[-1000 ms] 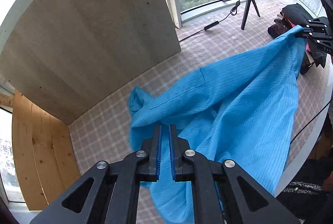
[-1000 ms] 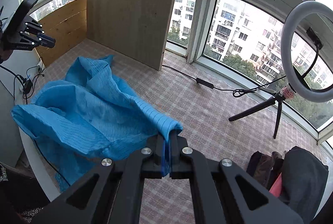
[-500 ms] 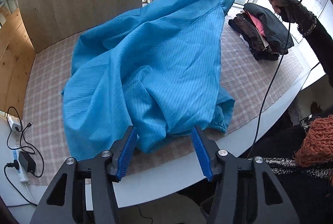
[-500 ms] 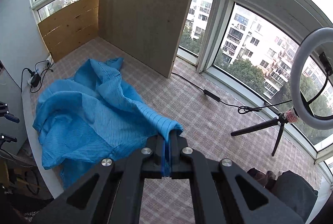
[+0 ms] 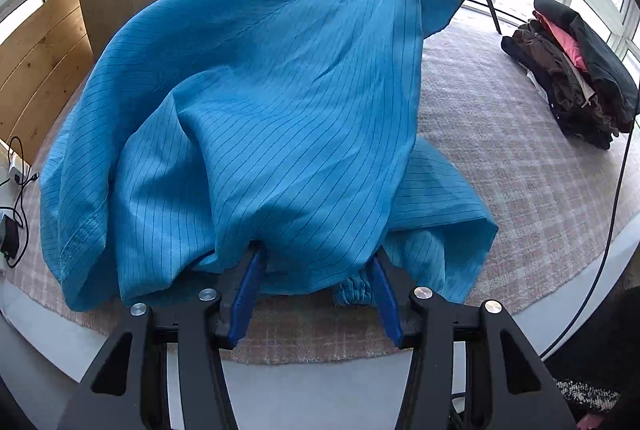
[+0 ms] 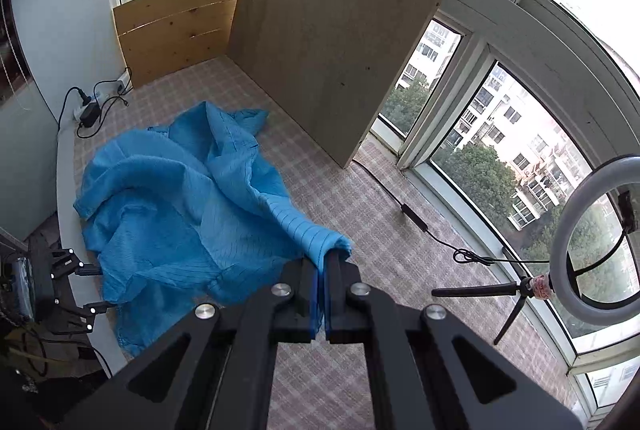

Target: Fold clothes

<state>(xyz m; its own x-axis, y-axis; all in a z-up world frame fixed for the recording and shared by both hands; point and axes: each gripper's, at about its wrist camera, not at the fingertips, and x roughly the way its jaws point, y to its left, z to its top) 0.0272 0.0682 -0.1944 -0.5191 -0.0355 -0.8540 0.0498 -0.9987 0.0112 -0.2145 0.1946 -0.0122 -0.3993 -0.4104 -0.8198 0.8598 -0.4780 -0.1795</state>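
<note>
Two grippers work a crumpled blue striped garment (image 5: 280,102) filling the frame's centre above the checked cloth (image 5: 500,150): the left gripper (image 5: 316,270), clamped a second ago, now gapes at the hem, while the right gripper (image 6: 322,286) stays pinched on a raised corner, suggesting regrasping.

Your right claw (image 6: 322,284) pinches one end of the garment (image 5: 260,118); the rest lies on the counter (image 5: 520,166). Your left claw (image 5: 316,262) sits at its near edge. The pile of clothes (image 5: 572,70) is far right.
</note>
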